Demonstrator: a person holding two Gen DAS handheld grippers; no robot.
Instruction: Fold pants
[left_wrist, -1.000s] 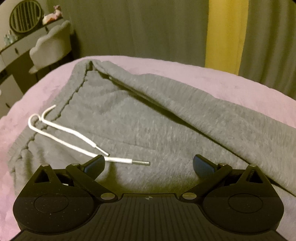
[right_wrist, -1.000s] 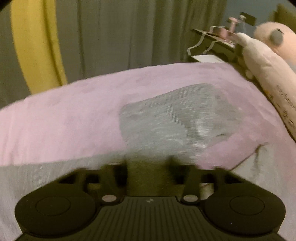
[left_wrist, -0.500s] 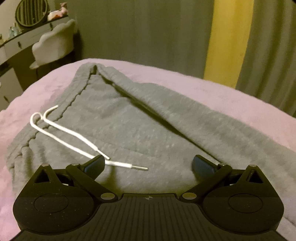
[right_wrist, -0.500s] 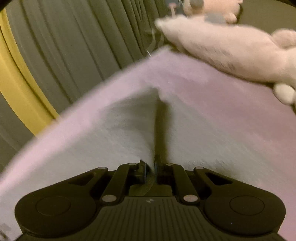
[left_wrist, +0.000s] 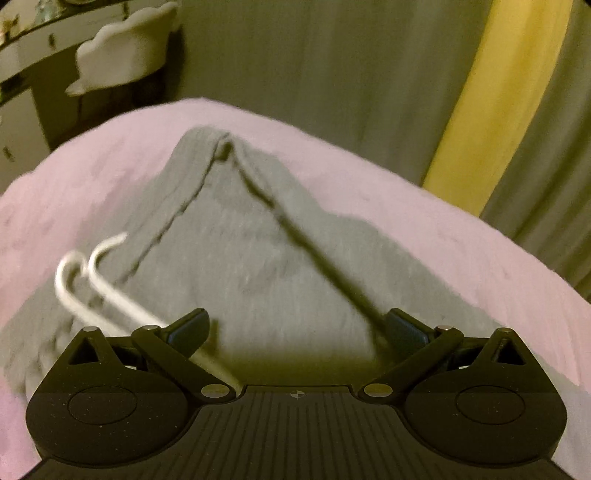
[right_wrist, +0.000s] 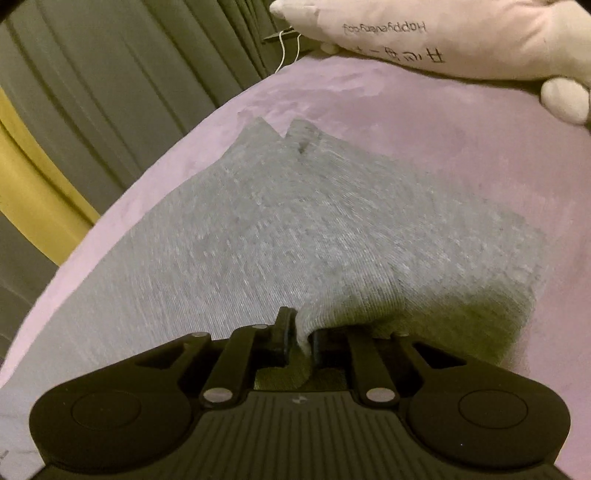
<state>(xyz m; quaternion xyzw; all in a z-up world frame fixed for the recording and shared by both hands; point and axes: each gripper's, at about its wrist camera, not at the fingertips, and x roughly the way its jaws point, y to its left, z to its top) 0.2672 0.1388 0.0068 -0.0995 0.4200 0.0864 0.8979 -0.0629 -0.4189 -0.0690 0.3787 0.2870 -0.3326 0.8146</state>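
One pair of grey pants (left_wrist: 258, 266) is lying spread on the pink bed (left_wrist: 424, 229), its waistband end with one white drawstring (left_wrist: 99, 291), two strands looping, sitting at the lower left of the left wrist view. The left claw (left_wrist: 295, 332) is hovering low over the waist area with its jaws spread wide and gripping nothing; one drawstring strand is running beneath its left finger. The right claw (right_wrist: 299, 336) is pinching a raised fold of the pants (right_wrist: 295, 229) between jaws that are nearly together. Two cuff corners are lying side by side at the far end in the right wrist view. Open pink bed is showing beyond the cloth on all sides. One plush toy (right_wrist: 443, 37) is resting along the bed's far edge, well apart from the cuffs, and curtains (left_wrist: 332, 74) are hanging behind.
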